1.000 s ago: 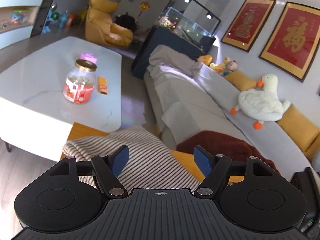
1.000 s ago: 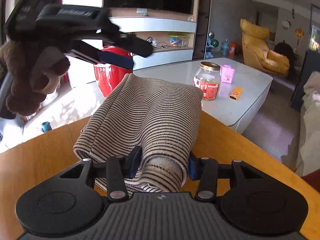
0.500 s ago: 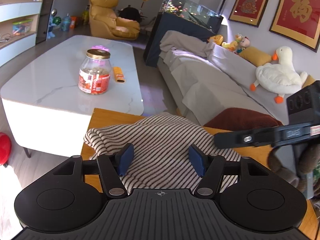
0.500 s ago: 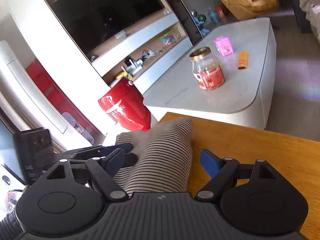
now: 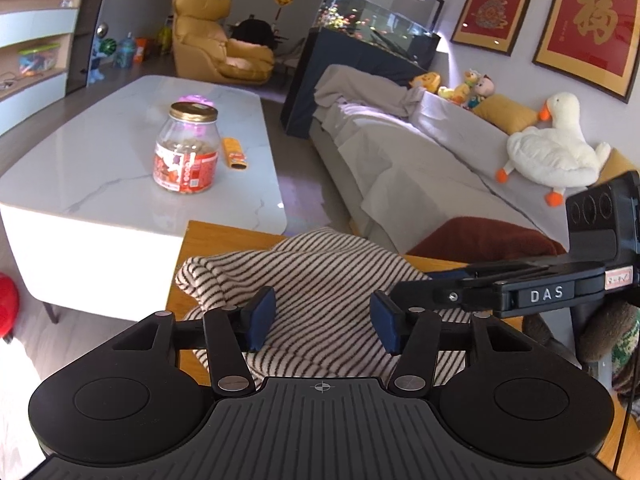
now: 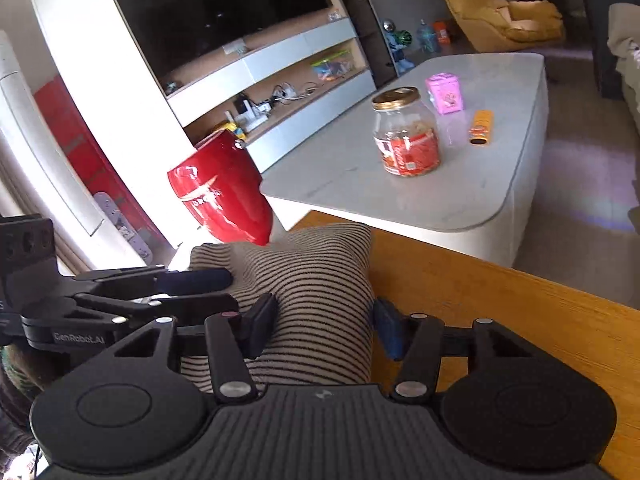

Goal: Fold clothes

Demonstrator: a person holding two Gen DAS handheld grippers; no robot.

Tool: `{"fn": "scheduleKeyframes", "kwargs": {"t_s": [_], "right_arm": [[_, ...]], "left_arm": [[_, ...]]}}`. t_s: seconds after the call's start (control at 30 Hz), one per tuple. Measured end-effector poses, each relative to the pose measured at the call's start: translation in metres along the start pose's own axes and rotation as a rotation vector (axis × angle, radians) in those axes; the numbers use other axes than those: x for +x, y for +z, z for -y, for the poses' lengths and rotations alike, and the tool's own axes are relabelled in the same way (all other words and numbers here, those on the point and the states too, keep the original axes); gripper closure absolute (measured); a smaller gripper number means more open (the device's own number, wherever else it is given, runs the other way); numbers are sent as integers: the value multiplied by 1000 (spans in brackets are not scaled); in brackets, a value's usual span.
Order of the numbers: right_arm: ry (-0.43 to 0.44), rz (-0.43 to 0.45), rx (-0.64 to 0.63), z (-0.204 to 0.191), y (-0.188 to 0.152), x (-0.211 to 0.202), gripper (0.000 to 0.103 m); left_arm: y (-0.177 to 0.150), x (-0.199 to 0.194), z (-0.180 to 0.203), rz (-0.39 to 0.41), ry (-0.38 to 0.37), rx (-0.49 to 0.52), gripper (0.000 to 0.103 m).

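Left gripper (image 5: 322,326): two blue-padded fingers spread wide, over the cloth, gripping nothing
Right gripper (image 6: 324,328): two fingers parted either side of the folded bulk; whether the pads press it, cannot tell; in the left view its black arm reaches in from the right
Striped garment (image 5: 320,280): one; soft knit, cream with thin dark stripes; folded into a rounded, lumpy bundle lying on the wooden bench (image 6: 500,292); in the right view its long axis runs away from the camera toward the bench's far edge
Marble coffee table (image 5: 100,160): one, white, rounded corners; bears one glass jar (image 5: 186,148) with gold lid and red label
Sofa (image 5: 420,168): one, grey-covered; one white plush goose (image 5: 552,152) on it
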State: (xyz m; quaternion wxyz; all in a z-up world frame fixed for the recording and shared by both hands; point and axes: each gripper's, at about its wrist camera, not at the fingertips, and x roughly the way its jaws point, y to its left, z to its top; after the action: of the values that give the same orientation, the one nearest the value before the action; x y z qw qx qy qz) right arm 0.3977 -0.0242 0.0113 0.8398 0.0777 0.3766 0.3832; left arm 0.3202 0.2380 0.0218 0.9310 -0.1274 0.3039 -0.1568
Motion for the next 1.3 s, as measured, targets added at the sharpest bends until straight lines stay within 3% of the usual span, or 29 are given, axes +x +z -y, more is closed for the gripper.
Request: {"fn": "scheduleKeyframes", "kwargs": {"t_s": [0.07,0.17,0.23,0.3,0.37,0.43,0.53,0.6,0.7,0.77,0.87,0.93,1.0,1.13,1.23,1.3], "right_arm": [[13,24,30,1,-8,-20,44],[25,45,-31,-11,-29,-48,35],[25,38,-64,-18,-45,-61,33],[9,29,-86,-23,-58,-65,34],[-23,33,-117,-29,-67,-66,42],[-29,60,-138,-39,-65,-71,53],[-15,103,-193,-57,-57,-82,58],[-53,88,-245,-65,-59,-78,58],[-123,53,-334,-72,-76,-69,58],[-152,54,-376,-75,-86,-68,57],[-152,58,-386,-78,-88,-71,56],[-125,50,-373,-77,-83,-74,49],[-78,44,-328,-70,-78,-78,44],[58,58,-118,-38,-66,-92,24],[137,72,41,-10,-55,-88,12],[165,44,106,2,-50,-70,10]], "left_arm": [[0,-12,5,16,54,-24,44],[-10,-40,23,45,147,-29,22],[-23,-53,35,37,118,-45,14],[-36,-52,41,-16,73,-74,14],[-48,-46,45,-66,38,-100,21],[-51,-42,46,-53,22,-102,26],[-48,-41,33,-25,-80,-182,30],[-52,-38,27,-38,-67,-193,32],[-53,-50,30,-29,14,-161,38],[-46,-68,39,32,77,-137,37],[-31,-84,54,99,63,-85,34],[-25,-75,62,62,46,-45,33],[-28,-58,62,-4,98,-3,37],[-44,-40,42,-95,144,-33,35],[-49,-38,17,-110,67,-152,32],[-51,-35,5,-113,26,-199,32]]}}
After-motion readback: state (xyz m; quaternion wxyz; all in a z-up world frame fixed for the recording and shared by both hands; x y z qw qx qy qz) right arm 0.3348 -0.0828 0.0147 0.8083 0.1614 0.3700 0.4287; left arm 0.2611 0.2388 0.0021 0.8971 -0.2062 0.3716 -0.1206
